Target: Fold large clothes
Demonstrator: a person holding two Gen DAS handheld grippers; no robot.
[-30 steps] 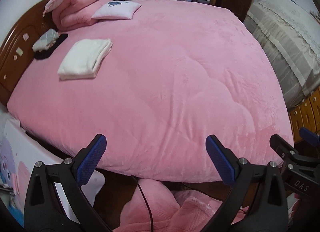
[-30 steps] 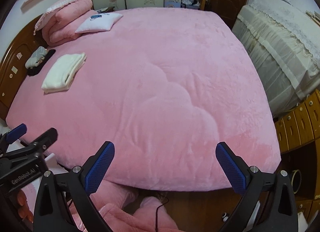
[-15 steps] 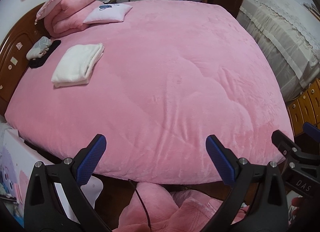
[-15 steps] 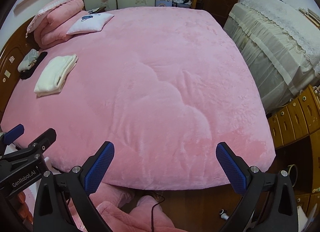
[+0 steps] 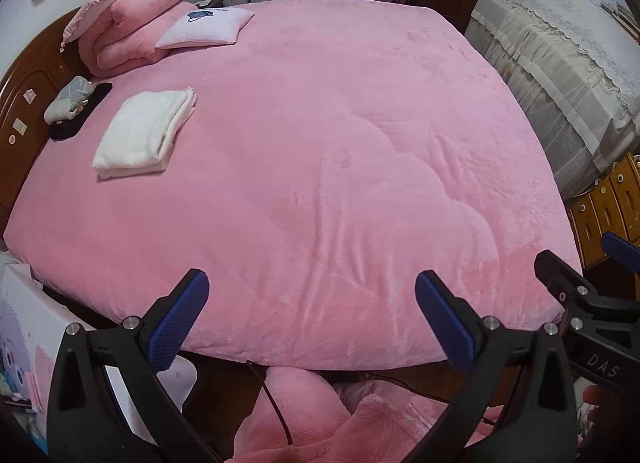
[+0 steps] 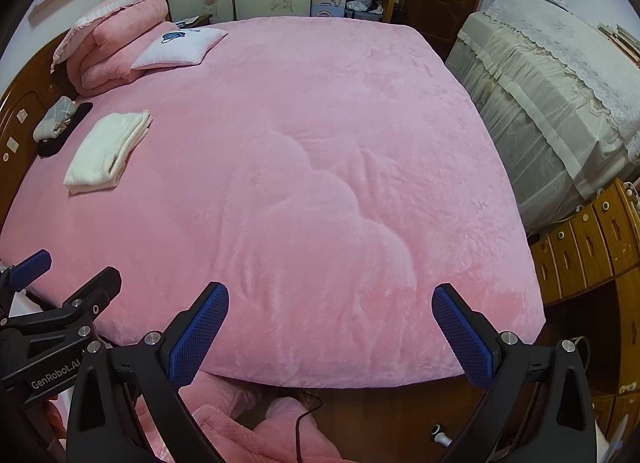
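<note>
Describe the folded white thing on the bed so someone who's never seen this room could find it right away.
Start at the pink bed and look toward its wooden headboard. The folded white towel lies flat there, the only white bundle, beside a grey cloth on a black item.

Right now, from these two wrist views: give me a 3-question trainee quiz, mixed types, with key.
1. True or false: the left gripper grips the pink plush blanket covering the bed.
2. Multiple choice: the folded white fleece cloth lies (A) on the floor, (B) on the blanket near the wooden headboard, (C) on the cream lace-covered furniture.
3. Fill in: the crumpled pink fleece garment lies on the ____ below the bed's near edge.

Key:
1. False; the left gripper and the right gripper both hang open and empty.
2. B.
3. Floor.
</note>
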